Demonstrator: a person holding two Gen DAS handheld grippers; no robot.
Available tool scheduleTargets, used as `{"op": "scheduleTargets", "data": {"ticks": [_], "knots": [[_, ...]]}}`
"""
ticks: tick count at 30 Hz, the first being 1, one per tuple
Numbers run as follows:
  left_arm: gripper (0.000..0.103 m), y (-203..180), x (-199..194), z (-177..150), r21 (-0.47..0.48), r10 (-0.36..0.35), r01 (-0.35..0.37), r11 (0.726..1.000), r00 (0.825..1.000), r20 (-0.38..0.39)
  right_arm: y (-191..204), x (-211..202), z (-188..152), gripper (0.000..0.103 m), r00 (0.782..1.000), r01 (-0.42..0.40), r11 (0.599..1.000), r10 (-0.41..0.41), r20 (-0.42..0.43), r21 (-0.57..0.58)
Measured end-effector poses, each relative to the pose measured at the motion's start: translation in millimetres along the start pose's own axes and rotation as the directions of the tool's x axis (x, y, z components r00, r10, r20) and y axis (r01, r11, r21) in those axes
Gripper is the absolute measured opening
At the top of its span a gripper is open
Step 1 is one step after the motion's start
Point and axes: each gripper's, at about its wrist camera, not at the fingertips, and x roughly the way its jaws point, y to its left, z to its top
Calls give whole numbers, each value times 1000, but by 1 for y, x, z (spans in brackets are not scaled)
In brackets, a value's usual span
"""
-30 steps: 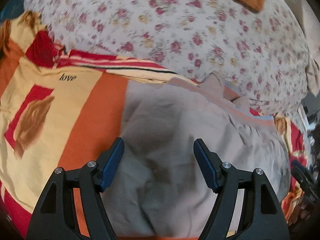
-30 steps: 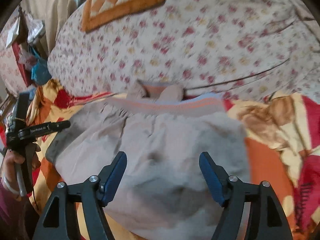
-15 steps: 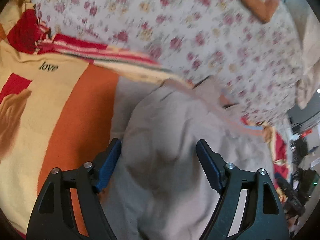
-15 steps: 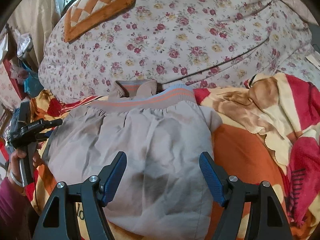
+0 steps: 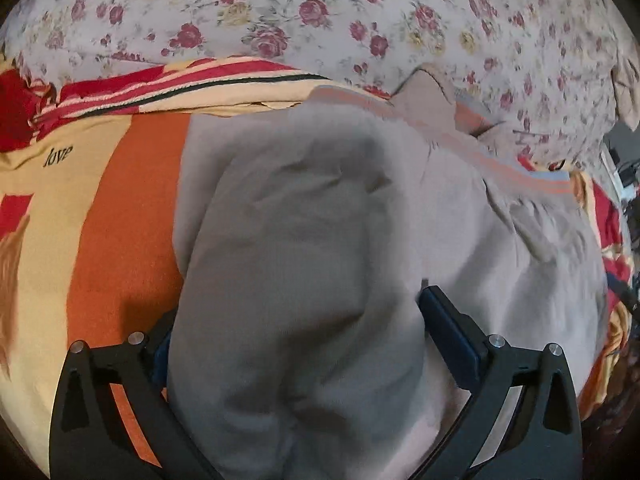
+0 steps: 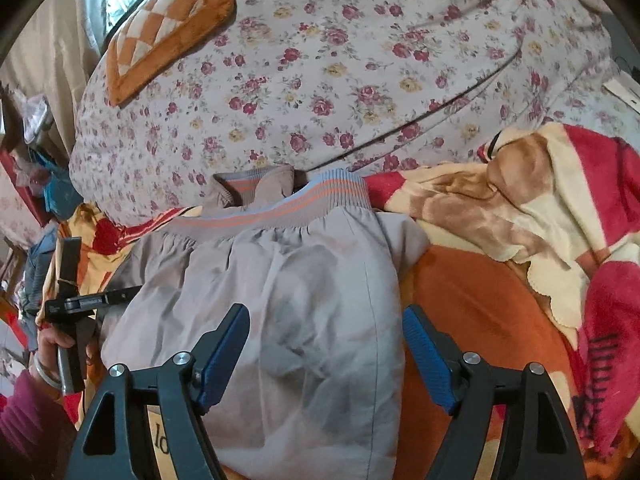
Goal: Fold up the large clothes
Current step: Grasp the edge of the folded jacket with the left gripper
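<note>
A grey jacket [image 6: 304, 312] with a blue and orange striped waistband [image 6: 304, 208] lies on an orange, yellow and red blanket [image 6: 480, 300]. It also shows in the left wrist view [image 5: 304, 264]. My left gripper [image 5: 296, 332] is open, its jaws wide apart, with a bulging fold of the grey cloth between them that hides the left pad. My right gripper [image 6: 326, 344] is open and empty, just above the jacket's right half. The left gripper's body also shows at the far left of the right wrist view [image 6: 80, 304], at the jacket's left edge.
A floral quilt [image 6: 340, 80] is heaped behind the jacket, with an orange checked cushion [image 6: 168, 28] on top. The blanket is bunched up at the right [image 6: 560, 220]. Clutter stands off the bed at the far left [image 6: 36, 184].
My left gripper has moved forward and down into the jacket, so grey cloth now fills the space between its jaws. My right gripper has drawn slightly closer to the jacket. Both stay open.
</note>
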Motion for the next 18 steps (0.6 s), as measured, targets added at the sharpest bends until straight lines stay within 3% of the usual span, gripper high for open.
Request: {"op": "scheduleTargets", "data": {"ticks": [4,7,9,12,16,18], "knots": [[101,23,-8,0,-100,-110,114,988,993,37,2,-2,-2,76,1000,1,1000,-1,-2,-15],[90,28,-11,-3,-100,-134,138,985,990,48,2,-3,-3,76,1000,5,1000,-4,2,-22],[66,27,-15,-5,-83,-160,164,983,986,50,0,-3,-3,77,1000,1,1000,-1,4,-12],[46,31,-24,-10,-92,-250,254,963,967,48,0,-2,-4,76,1000,-6,1000,6,5,3],[46,32,-30,-14,-77,-243,247,966,969,50,4,-5,-5,77,1000,-8,1000,8,3,-15],[54,33,-30,-14,-101,-233,237,966,971,46,6,-8,-4,77,1000,-3,1000,3,8,-27]]}}
